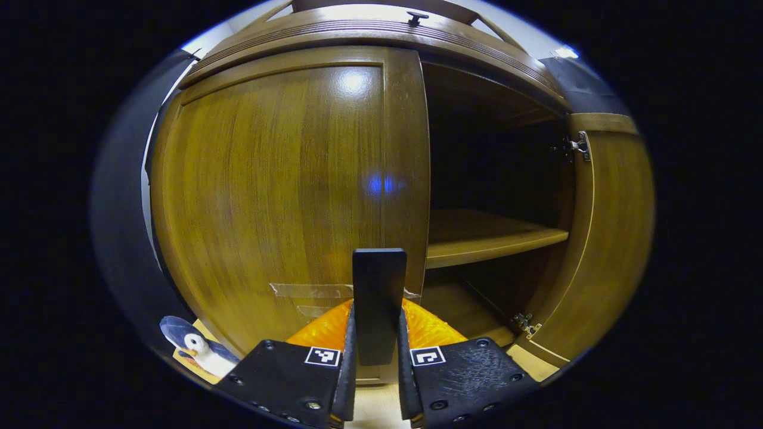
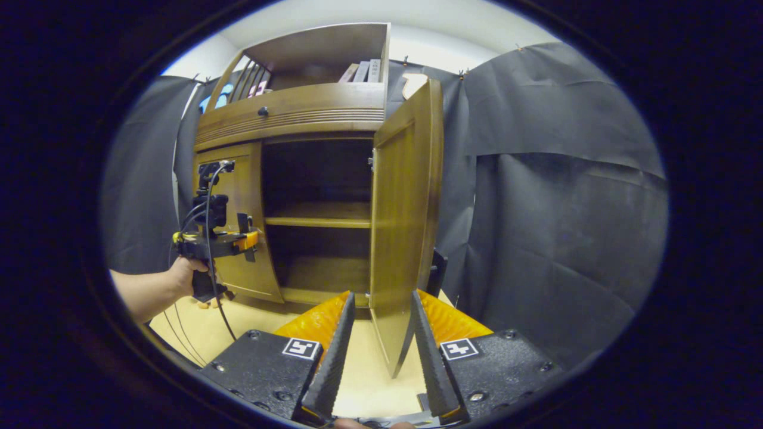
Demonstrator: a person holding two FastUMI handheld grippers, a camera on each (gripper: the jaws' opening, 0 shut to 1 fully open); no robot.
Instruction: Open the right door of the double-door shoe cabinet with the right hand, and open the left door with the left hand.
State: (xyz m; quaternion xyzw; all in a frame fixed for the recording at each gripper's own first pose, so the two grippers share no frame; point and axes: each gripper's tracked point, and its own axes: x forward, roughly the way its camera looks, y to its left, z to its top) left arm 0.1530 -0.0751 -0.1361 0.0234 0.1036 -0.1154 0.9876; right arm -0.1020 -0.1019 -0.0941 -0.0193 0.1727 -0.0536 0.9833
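Overhead glare, dark interior, fisheye warping

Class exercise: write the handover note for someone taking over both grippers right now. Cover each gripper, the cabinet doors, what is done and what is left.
Left gripper: shut on the black handle of the left door, which is closed.
Right gripper: open, its fingers either side of the right door edge, not pressing it.
Done: right door swung wide open; shelf inside visible.
Left: pull the left door open with the left gripper.
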